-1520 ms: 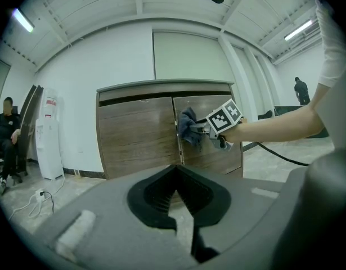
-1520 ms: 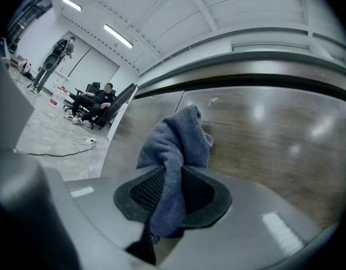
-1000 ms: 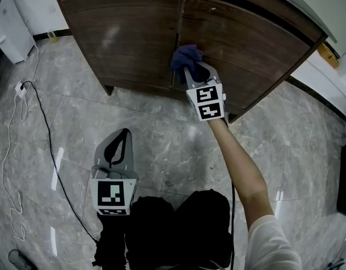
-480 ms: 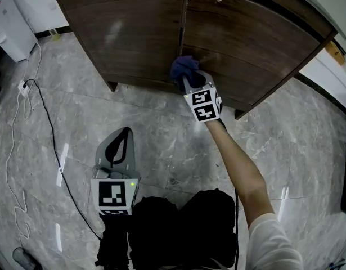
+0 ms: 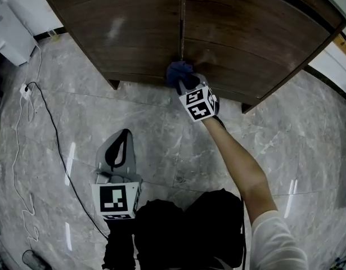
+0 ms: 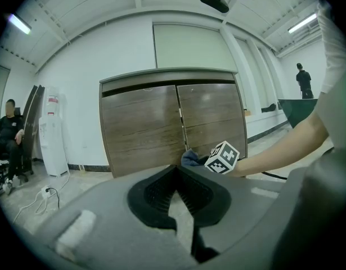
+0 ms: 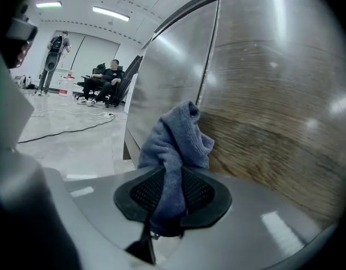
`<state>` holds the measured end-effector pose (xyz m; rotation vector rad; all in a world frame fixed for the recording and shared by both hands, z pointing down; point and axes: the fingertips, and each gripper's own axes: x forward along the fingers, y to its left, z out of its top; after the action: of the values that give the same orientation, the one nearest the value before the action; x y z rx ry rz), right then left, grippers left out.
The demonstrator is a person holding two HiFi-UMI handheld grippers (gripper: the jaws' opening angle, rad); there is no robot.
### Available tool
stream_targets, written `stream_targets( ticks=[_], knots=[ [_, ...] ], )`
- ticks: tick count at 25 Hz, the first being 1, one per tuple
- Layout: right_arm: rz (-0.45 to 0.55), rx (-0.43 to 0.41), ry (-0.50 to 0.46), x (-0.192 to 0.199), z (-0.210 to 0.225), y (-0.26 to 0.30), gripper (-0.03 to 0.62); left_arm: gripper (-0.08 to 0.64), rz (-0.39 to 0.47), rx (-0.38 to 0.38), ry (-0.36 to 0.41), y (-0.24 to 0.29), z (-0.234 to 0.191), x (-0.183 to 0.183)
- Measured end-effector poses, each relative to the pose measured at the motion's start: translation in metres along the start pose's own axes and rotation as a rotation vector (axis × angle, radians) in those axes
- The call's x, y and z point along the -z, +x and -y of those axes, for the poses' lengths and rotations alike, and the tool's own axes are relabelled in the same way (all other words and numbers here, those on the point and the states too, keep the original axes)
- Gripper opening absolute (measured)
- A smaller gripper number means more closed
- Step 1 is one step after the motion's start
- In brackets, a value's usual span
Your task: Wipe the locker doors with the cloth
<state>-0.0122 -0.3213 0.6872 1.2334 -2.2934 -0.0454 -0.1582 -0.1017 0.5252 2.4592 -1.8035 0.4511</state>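
A dark brown wooden locker (image 5: 127, 32) with two doors stands on the grey floor. A blue cloth (image 5: 177, 72) is pressed against the bottom of the right door (image 5: 246, 44), close to the seam between the doors. My right gripper (image 5: 184, 82) is shut on the cloth (image 7: 178, 145), which bunches up past the jaws against the wood (image 7: 274, 128). My left gripper (image 5: 120, 151) hangs low over the floor, well short of the locker, jaws closed with nothing between them. The left gripper view shows both doors (image 6: 173, 122) and the right gripper's marker cube (image 6: 223, 156).
A white appliance (image 5: 9, 27) stands at the left with a cable (image 5: 46, 122) trailing over the marble floor. A pale wall edge (image 5: 336, 66) runs at the right of the locker. People (image 7: 108, 80) sit and stand far off in the room.
The right gripper has slid the cloth down the right door, from mid-height to its bottom edge, and a little leftward. The left gripper has stayed put.
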Motion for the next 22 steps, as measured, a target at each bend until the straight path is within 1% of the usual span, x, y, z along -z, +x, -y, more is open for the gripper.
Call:
stream_targets(
  ticks=[5, 8, 14, 22],
  knots=[
    [-0.016, -0.015, 0.015, -0.003, -0.004, 0.001, 0.086, 0.000, 0.013, 0.001, 0.003, 0.000, -0.001, 0.004],
    [0.004, -0.012, 0.012, -0.017, -0.002, -0.002, 0.086, 0.000, 0.017, 0.000, 0.002, 0.000, -0.002, 0.002],
    [0.073, -0.007, 0.037, -0.064, 0.004, -0.014, 0.086, 0.000, 0.022, -0.001, -0.006, -0.005, -0.004, -0.002],
    [0.189, 0.028, 0.055, -0.156, 0.024, -0.045, 0.086, 0.000, 0.044, 0.004, -0.014, -0.011, -0.005, -0.008]
  ],
)
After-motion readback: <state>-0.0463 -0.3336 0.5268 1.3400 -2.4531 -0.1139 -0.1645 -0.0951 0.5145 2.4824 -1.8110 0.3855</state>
